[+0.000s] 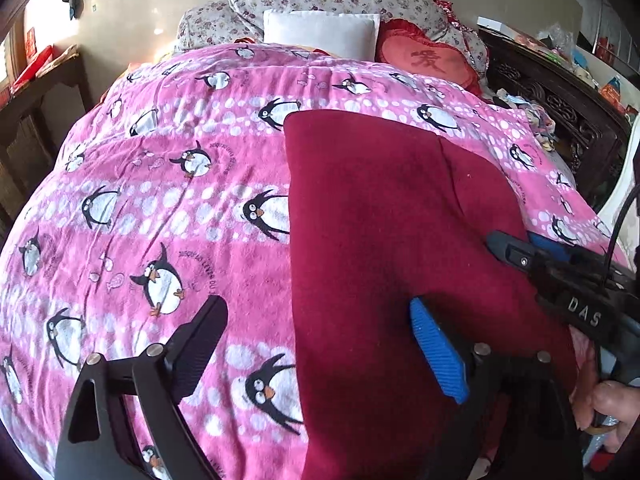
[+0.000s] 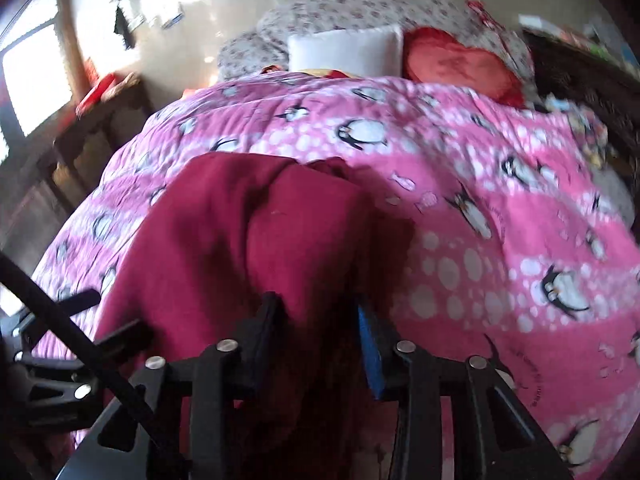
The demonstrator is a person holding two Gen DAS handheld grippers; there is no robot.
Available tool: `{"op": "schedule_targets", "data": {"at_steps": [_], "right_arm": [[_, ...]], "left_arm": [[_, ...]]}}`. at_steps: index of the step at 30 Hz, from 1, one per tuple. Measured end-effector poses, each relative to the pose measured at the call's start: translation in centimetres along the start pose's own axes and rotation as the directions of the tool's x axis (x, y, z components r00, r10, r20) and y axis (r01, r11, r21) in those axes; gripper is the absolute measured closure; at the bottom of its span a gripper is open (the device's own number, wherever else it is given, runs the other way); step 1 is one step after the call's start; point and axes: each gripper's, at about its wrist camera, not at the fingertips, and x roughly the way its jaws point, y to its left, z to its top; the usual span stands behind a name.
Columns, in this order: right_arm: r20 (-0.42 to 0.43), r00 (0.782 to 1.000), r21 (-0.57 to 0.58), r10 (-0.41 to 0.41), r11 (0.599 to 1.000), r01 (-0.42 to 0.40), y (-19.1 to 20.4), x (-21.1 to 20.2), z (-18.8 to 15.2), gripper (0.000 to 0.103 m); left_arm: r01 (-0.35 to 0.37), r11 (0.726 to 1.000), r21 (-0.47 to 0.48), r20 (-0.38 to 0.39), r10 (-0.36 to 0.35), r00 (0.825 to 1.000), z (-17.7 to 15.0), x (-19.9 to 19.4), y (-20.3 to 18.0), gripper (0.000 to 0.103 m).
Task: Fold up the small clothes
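Here the right tool (image 2: pixel 316 320) grips the maroon garment (image 1: pixel 380 240); left tool (image 1: pixel 320 344) gapes above it.

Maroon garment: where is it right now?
The maroon garment lies on the pink penguin blanket, right of centre in the left wrist view; the right gripper pinches its near edge.
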Motion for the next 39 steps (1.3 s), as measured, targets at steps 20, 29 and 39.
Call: {"op": "schedule_targets", "data": {"at_steps": [20,29,39], "right_arm": [[0.082,0.997,0.013,0.003,1.0,-0.004,2.2,-6.9,-4.9,0.056],[0.24,0.964,-0.011,-0.113,0.993,0.12,4.8,-11.3,-5.1,0.018],[0.259,0.953,0.009,-0.156,0.987,0.159,4.6,-12.1,-5.6,0.011]], "left_arm": [[-0.088,0.996,-0.006,0.067,0.088,0.994,-1.5,-3.7,0.3,0.011],[-0.109,0.994,-0.017,0.132,0.11,0.985,-2.4,-6.5,0.7,0.011],[-0.1,0.994,-0.033,0.137,0.104,0.985,-3.2,-7.4,1.0,0.011]]}}
